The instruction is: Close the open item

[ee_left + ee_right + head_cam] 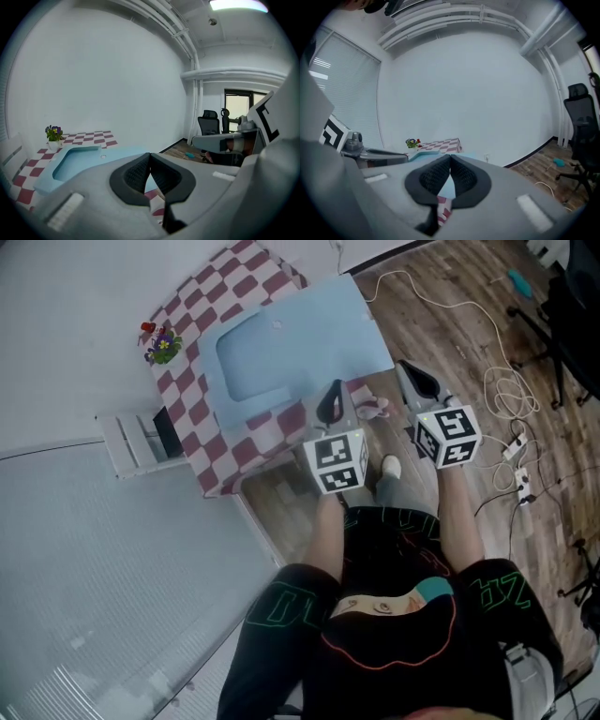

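Pale blue and broad, the open item lies flat on the red-and-white checked surface, its shallow recess facing up. A small flower pot stands near its far corner. The left gripper and the right gripper hang side by side at the item's near edge. Each has its fingers clenched together on nothing.

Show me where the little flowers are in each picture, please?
Head view: the flowers sit upper left, on the tablecloth's corner.
Left gripper view: at the left edge, halfway down.
Right gripper view: small, just left of centre.
Shared landmark: that red-and-white checked tablecloth under them.
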Motion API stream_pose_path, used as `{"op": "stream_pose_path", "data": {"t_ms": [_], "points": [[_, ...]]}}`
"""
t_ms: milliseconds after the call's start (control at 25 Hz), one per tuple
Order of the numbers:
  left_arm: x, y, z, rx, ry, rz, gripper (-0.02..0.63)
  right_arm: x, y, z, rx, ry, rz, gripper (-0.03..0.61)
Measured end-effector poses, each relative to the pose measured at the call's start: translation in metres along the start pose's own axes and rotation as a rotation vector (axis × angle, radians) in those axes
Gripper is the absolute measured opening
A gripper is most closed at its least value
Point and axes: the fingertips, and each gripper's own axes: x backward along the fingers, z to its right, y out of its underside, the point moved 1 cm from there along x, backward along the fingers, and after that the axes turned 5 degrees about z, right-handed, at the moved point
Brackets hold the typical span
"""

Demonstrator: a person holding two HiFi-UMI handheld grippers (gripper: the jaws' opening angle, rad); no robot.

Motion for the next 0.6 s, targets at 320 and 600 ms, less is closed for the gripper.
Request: {"op": "stream_pose_path", "data": {"t_ms": [320,600], "points": [[-0.021,0.009,0.001,-0.023,0.013,-0.024,0.008,-0.012,0.013,0.031,-0.057,0.038,-0.014,0.003],[-0.039,0.042,-0.004,-0.063,0.020,-0.128,0.008,-0.030,0.047,0.038,-0.112,0.064,-0.070,0.003]]}}
